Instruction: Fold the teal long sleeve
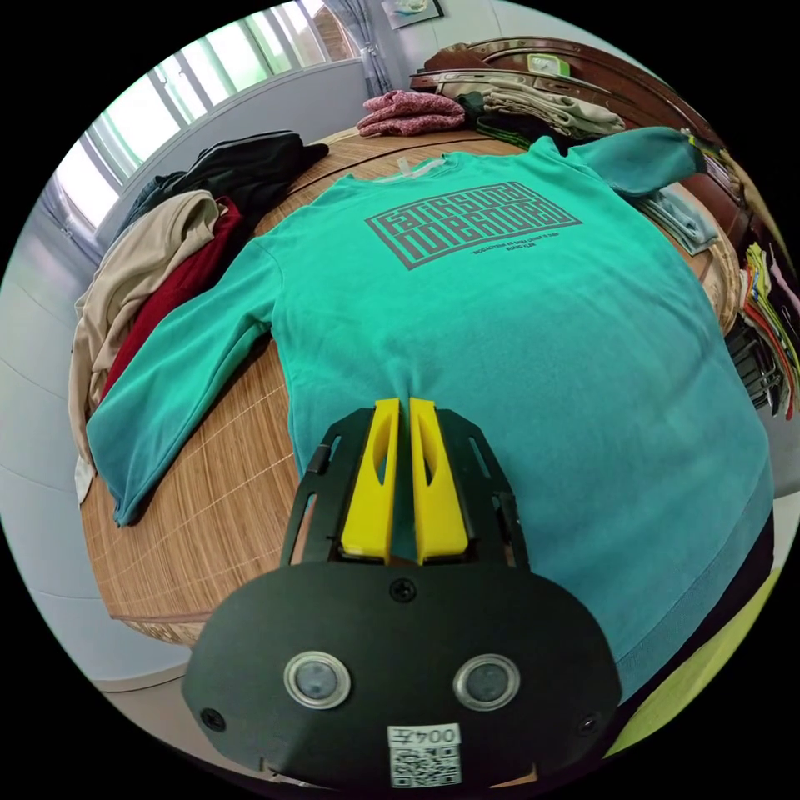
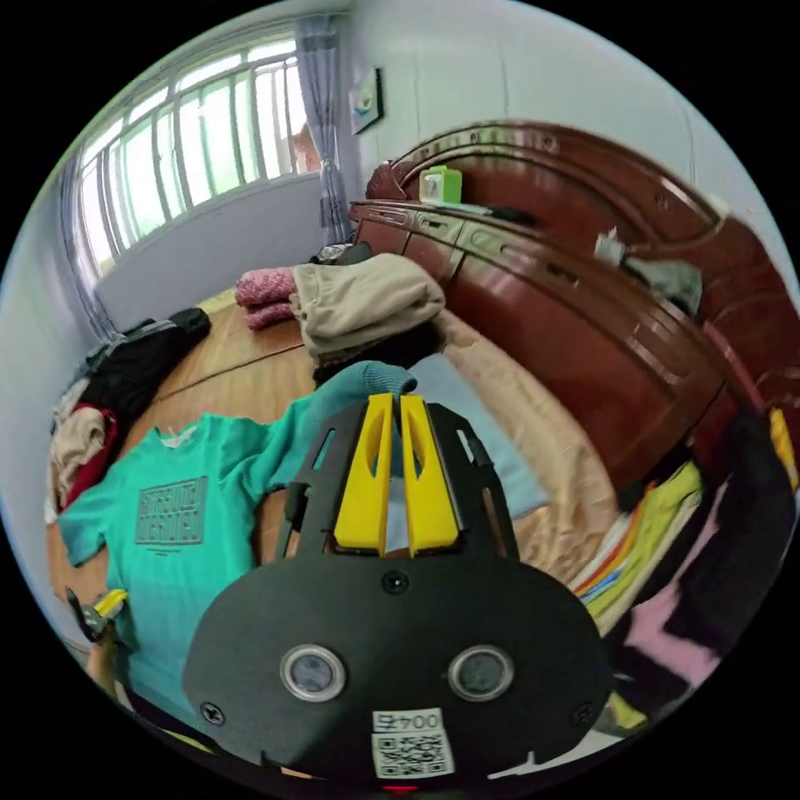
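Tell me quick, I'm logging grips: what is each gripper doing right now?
Left gripper: jaws nearly together, pinching the teal shirt near its hem.
Right gripper: jaws nearly together at the cuff of the shirt's sleeve; whether they grip it cannot be told.

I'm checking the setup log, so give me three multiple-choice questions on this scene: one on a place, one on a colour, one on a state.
1. The teal long sleeve lies on: A a bamboo mat; B a carpet; C a chair.
2. Its chest print is: A white; B grey; C red.
3. The left hand-held gripper is: A wide open; B holding a hanger; C shut on the shirt's body.
Answers: 1 A, the slatted mat shows beneath the sleeve; 2 B, a grey block on teal; 3 C, the fabric puckers between the closed jaws.
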A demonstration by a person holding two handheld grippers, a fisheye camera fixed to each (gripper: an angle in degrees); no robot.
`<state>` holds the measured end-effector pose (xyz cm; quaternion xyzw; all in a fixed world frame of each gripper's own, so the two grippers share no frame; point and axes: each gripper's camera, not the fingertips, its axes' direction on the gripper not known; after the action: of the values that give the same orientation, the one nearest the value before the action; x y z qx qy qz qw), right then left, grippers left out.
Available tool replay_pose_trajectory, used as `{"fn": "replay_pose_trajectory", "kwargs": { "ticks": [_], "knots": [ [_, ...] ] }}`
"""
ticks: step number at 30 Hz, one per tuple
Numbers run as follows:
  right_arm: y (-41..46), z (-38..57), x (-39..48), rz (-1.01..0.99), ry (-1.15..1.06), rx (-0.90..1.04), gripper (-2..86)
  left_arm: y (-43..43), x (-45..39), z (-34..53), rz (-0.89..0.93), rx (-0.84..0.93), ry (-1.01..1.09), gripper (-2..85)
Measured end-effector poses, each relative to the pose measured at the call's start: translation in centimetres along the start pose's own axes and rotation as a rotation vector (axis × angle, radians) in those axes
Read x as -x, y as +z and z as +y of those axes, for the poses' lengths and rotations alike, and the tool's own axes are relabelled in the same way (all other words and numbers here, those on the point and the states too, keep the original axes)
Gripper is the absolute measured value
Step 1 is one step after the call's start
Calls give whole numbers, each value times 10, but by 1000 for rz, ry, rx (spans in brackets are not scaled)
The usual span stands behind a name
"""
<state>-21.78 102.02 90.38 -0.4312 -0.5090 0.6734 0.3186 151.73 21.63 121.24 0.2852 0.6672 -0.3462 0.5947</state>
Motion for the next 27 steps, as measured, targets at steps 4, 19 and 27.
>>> {"fn": "replay_pose_trajectory", "kwargs": {
  "ticks": [4,19,27],
  "knots": [
    [17,-41,-1,357,-132,70,11,1,-2,-5,0,-5,4,31],
    [93,17,19,294,-2,30,53,5,4,-26,25,-14,-3,27],
    [188,130,205,-439,-304,295,94,-12,47,-42,248,-90,-144,13]
  ]
}}
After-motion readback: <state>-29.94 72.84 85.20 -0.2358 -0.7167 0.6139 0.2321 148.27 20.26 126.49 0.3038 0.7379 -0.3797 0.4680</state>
